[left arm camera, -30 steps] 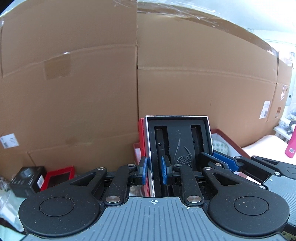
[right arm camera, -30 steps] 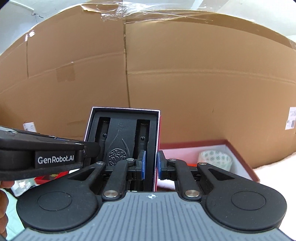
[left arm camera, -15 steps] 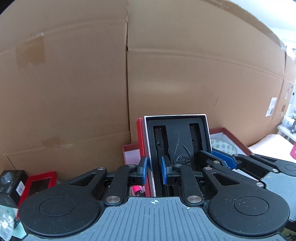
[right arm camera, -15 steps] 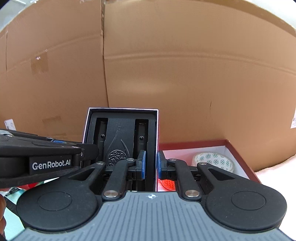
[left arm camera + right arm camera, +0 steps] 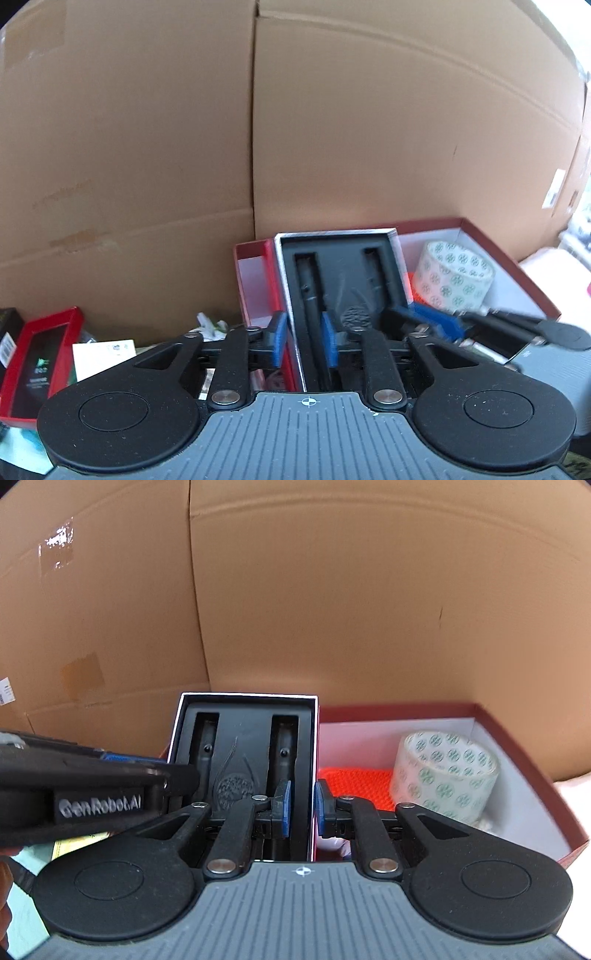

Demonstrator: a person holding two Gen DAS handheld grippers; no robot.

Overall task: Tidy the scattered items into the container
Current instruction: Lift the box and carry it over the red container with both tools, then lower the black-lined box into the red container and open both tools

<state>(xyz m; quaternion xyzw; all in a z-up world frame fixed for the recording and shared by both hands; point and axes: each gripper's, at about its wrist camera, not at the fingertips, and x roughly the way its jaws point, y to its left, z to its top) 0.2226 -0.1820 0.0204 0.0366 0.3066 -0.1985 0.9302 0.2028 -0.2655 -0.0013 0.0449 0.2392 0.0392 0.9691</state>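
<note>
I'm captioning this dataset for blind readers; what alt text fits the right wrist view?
The right claw grips the right wall of an upright black box tray, beside a red box holding patterned tape. The left claw holds the tray's left side.

— Where does the tray point(image 5: 243, 753) stand?
— Upright at the container's point(image 5: 524, 760) left end, between the left tool point(image 5: 302, 343) and right tool point(image 5: 301, 808).
— And inside?
— The tape roll point(image 5: 443, 775) to the right, the mat point(image 5: 358, 786) left of it; the cardboard wall point(image 5: 332, 609) stands behind.
</note>
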